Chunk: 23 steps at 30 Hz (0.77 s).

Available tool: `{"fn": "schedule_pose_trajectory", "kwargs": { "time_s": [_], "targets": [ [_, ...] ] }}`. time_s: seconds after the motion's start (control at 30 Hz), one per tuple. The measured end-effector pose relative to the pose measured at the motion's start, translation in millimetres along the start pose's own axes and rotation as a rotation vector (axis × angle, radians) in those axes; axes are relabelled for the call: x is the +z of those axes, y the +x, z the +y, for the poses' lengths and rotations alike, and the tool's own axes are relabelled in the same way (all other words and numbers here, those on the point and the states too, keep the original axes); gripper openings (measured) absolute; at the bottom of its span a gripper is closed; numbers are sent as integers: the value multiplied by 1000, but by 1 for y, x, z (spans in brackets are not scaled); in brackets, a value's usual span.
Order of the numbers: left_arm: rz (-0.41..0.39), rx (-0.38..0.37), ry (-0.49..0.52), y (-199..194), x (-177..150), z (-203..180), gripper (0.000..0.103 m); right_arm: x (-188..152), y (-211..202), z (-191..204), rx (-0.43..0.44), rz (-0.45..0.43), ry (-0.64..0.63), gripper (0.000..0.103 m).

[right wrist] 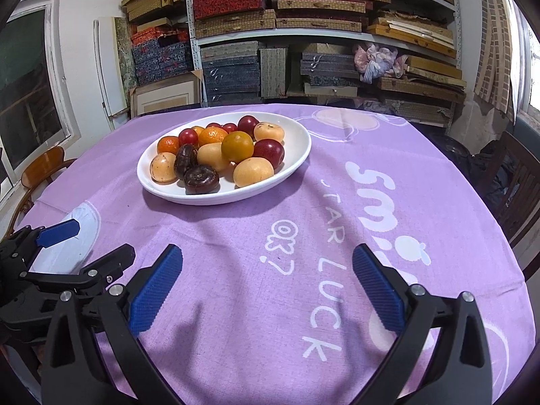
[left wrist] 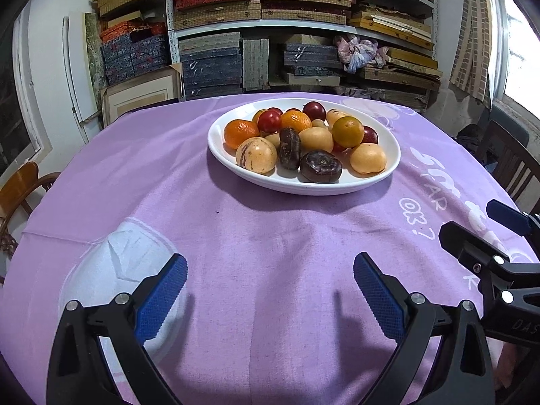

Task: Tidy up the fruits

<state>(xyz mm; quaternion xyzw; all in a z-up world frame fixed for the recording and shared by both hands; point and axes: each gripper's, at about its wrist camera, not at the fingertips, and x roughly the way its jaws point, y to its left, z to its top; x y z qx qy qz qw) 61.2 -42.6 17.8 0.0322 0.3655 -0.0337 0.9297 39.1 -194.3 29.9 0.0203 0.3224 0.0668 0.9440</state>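
Observation:
A white oval plate (left wrist: pixel 388 165) (right wrist: pixel 297 148) stands on the purple tablecloth, heaped with several fruits: orange tangerines (left wrist: pixel 240 131) (right wrist: pixel 212 135), red plums (left wrist: pixel 269 120) (right wrist: pixel 269 152), pale yellow melons (left wrist: pixel 256 154) (right wrist: pixel 253 171) and dark brown fruits (left wrist: pixel 320 166) (right wrist: pixel 201 179). My left gripper (left wrist: pixel 270 290) hovers open over bare cloth, well short of the plate, nothing between its blue pads. My right gripper (right wrist: pixel 266 283) is likewise open and empty over the cloth near the printed lettering. Each gripper shows at the edge of the other's view: the right gripper (left wrist: pixel 482 233), the left gripper (right wrist: pixel 87 243).
Shelves (left wrist: pixel 303 23) packed with boxes stand behind the table. Wooden chairs flank it: a light chair (left wrist: pixel 23 189) at left, a dark chair (right wrist: pixel 519 189) at right. A white printed patch (left wrist: pixel 121 270) marks the cloth near the left gripper. A window (right wrist: pixel 27 91) is on the left wall.

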Motion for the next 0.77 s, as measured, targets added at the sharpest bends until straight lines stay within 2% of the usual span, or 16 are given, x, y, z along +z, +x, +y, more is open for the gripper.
{"fn": "schedule_pose_trajectory", "kwargs": {
  "time_s": [0.43, 0.77],
  "targets": [
    [-36, 43, -10, -5, -1, 4, 100, 1, -2, 0, -2, -6, 0, 99],
    [3, 38, -4, -1, -1, 5, 100, 1, -2, 1, 1, -6, 1, 99]
  ]
}}
